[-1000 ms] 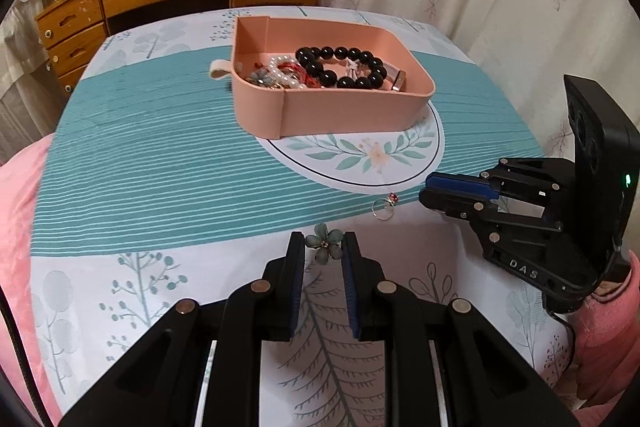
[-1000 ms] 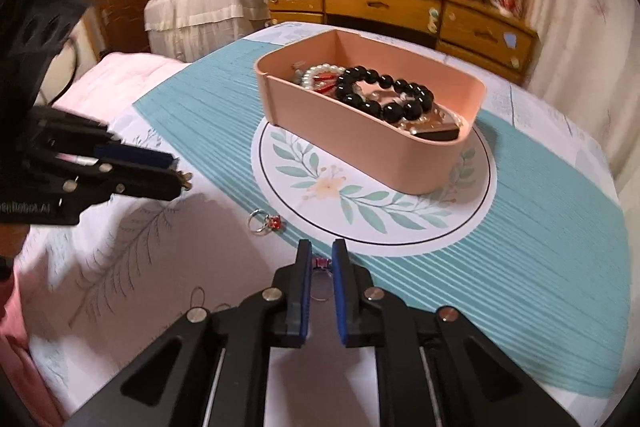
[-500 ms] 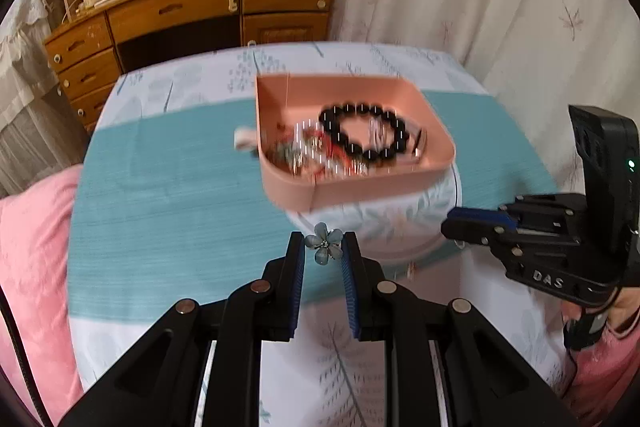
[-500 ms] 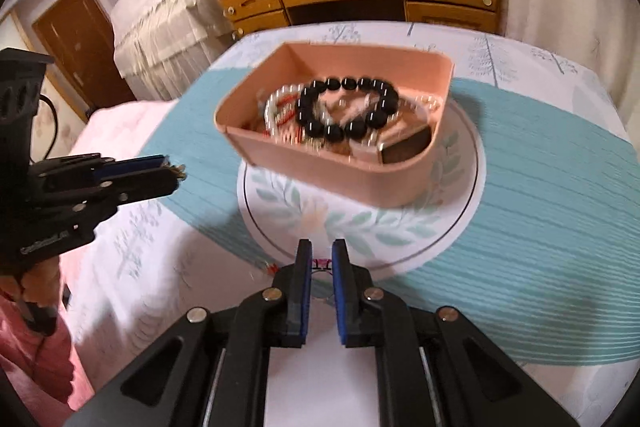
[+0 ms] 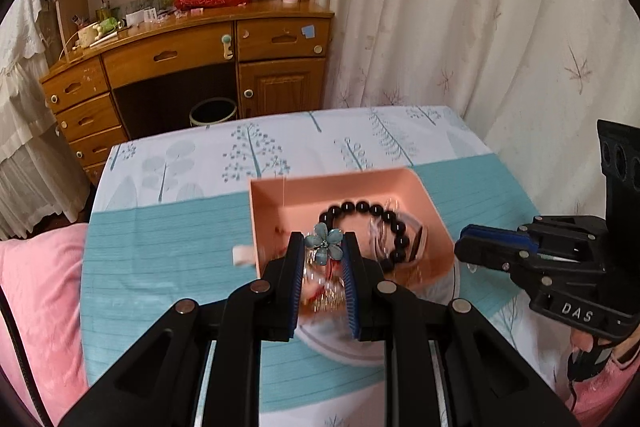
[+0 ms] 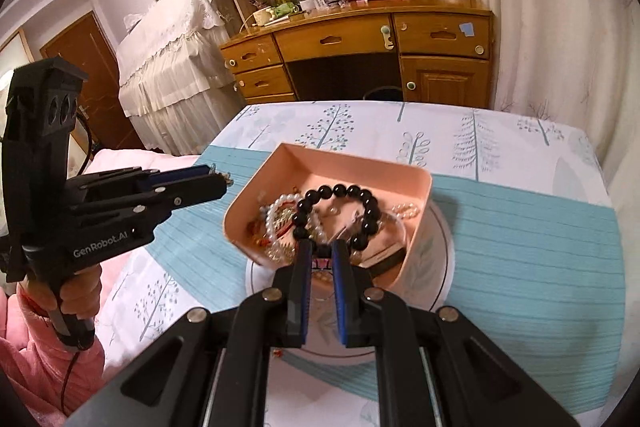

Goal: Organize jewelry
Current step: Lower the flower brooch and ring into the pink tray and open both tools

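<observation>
My left gripper (image 5: 322, 255) is shut on a pale blue flower-shaped piece (image 5: 328, 242), lifted off the cloth and hanging over the near left part of the pink tray (image 5: 332, 177). My right gripper (image 6: 322, 251) is shut on a small red-stoned piece (image 6: 322, 263) above the tray's (image 6: 356, 161) near rim. Inside the tray lie a black bead bracelet (image 6: 340, 190), a pearl strand (image 6: 276, 211) and other tangled jewelry. Each gripper shows in the other's view: the right gripper (image 5: 466, 247) beside the tray, the left gripper (image 6: 224, 181) at the tray's left.
The tray stands on a round leaf-patterned mat (image 6: 440, 247) on a table with a teal and white cloth (image 5: 160, 247). Pink bedding (image 5: 36, 287) lies left of the table. Behind stand a wooden desk (image 5: 180, 55) and a curtain (image 5: 460, 27).
Both grippers have risen from the cloth and moved forward over the tray, each carrying its piece. The ring that lay on the cloth is out of view.
</observation>
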`<move>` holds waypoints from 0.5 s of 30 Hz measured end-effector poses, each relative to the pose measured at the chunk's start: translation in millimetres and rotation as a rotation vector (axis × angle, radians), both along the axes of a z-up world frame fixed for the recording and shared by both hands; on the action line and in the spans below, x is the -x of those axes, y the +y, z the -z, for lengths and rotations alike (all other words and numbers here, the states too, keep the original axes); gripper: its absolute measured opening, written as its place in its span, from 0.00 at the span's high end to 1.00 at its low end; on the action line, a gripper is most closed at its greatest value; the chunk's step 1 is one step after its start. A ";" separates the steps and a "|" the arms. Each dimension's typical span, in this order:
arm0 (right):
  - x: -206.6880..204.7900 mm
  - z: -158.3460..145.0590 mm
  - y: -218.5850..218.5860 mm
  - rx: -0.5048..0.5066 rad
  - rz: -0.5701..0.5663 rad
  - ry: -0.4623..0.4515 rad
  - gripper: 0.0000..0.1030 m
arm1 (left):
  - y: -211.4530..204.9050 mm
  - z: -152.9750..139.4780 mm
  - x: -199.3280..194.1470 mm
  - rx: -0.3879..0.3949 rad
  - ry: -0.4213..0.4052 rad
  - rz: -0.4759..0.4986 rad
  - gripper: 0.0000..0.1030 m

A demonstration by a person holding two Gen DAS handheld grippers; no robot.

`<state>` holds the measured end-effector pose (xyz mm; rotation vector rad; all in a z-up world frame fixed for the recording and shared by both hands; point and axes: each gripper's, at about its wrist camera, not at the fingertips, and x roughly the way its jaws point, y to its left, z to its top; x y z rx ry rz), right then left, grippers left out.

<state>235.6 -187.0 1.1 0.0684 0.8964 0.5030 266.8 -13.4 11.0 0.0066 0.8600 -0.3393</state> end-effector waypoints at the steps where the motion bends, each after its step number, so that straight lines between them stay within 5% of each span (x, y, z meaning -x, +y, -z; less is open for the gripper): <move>1: -3.0 -2.0 0.0 0.005 0.007 -0.009 0.90 | -1.4 -0.9 -5.7 0.003 -0.001 -0.003 0.84; 3: -9.9 -4.9 -0.4 0.003 0.026 -0.024 0.90 | -2.6 -1.1 -16.0 0.013 0.009 -0.014 0.81; 6: -19.1 -4.6 -4.7 -0.036 0.061 -0.021 0.89 | -1.3 -0.1 -25.3 0.014 0.023 -0.059 0.61; 8: -23.2 0.1 -5.2 -0.024 0.063 0.003 0.89 | 0.9 0.9 -27.1 0.014 0.027 -0.075 0.38; 15: -21.7 4.3 -5.9 -0.003 0.067 0.020 0.89 | 13.0 0.8 -26.7 -0.006 0.050 -0.111 0.27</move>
